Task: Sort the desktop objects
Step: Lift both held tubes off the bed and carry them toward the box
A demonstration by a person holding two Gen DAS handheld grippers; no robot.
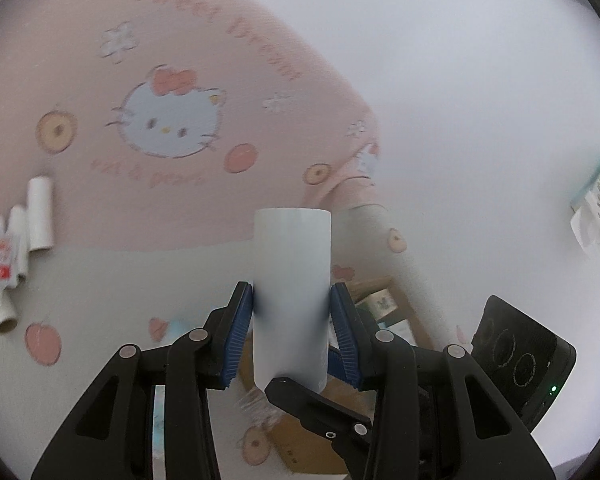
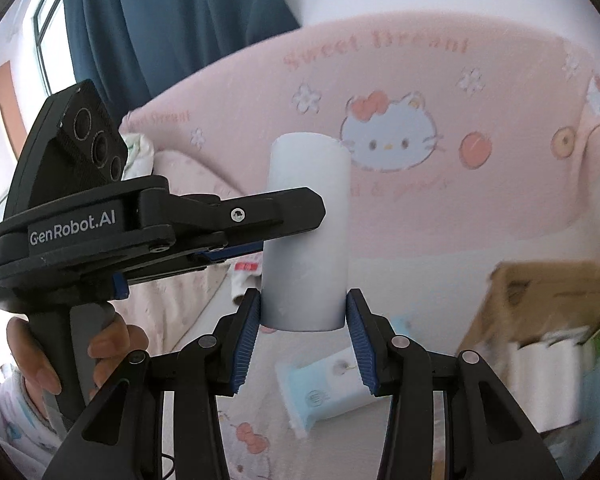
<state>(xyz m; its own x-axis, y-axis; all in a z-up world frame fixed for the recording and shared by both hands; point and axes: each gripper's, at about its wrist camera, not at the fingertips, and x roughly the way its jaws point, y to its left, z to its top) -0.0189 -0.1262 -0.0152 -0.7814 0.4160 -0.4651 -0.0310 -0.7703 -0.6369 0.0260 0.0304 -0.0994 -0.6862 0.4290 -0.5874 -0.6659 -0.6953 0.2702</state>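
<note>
A white roll is held in the air over a bed, and both grippers are on it. My left gripper is shut on its middle; the roll stands upright between the blue pads. In the right wrist view the same roll stands between my right gripper's pads, which touch its lower end. The left gripper's body comes in from the left and clamps the roll higher up. The right gripper's finger shows below the roll in the left wrist view.
A pink Hello Kitty pillow lies behind. Several white rolls and a packet lie at the left. A cardboard box holding rolls sits at the right. A blue-and-white tissue pack lies below. A picture card lies at the far right.
</note>
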